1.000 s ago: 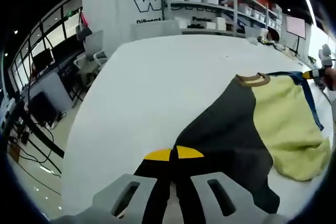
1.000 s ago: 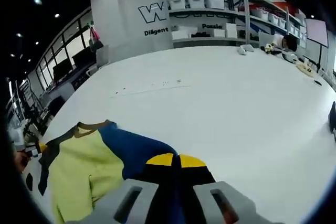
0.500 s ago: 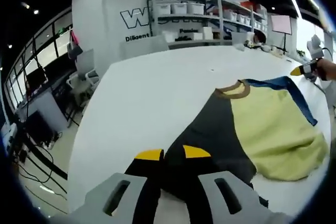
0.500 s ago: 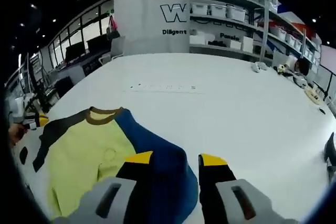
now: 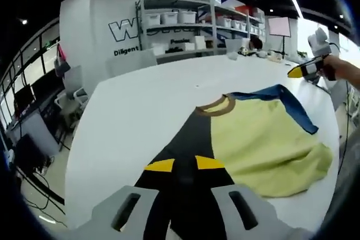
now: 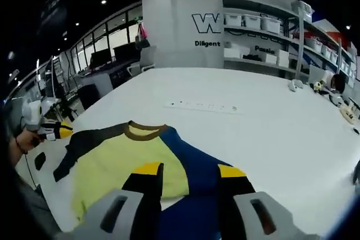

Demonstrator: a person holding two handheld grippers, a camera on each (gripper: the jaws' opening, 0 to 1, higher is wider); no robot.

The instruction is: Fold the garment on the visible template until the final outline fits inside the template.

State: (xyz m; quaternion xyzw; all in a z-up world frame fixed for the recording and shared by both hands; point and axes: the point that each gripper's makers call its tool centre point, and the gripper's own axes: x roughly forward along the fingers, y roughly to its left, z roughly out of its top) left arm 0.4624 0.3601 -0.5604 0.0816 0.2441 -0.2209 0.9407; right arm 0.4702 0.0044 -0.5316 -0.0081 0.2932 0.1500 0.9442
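Note:
A shirt with a yellow-green body (image 5: 264, 144), brown collar (image 5: 216, 104), dark grey sleeve (image 5: 188, 139) and blue sleeve (image 5: 287, 99) lies spread flat on the white table (image 5: 135, 105). My left gripper (image 5: 185, 164) hovers over the dark sleeve's end, its yellow tips a little apart and nothing pinched between them. My right gripper (image 6: 189, 170) stands wide open above the blue sleeve (image 6: 197, 158), beside the yellow body (image 6: 124, 161). Each gripper appears in the other view, held by a hand: the right one (image 5: 301, 71), the left one (image 6: 59, 130) near the dark sleeve (image 6: 84, 144).
A faint row of small marks (image 6: 202, 105) crosses the table beyond the collar. Shelves with white bins (image 6: 259, 26) stand behind the table. Small items (image 6: 292, 86) lie near its far right edge. Desks and chairs (image 5: 67, 91) are off the left side.
Both grippers have let go of the sleeves: the right jaws opened wide, the left parted slightly. Both pulled back and up, and the shirt now lies flat with more of it in view.

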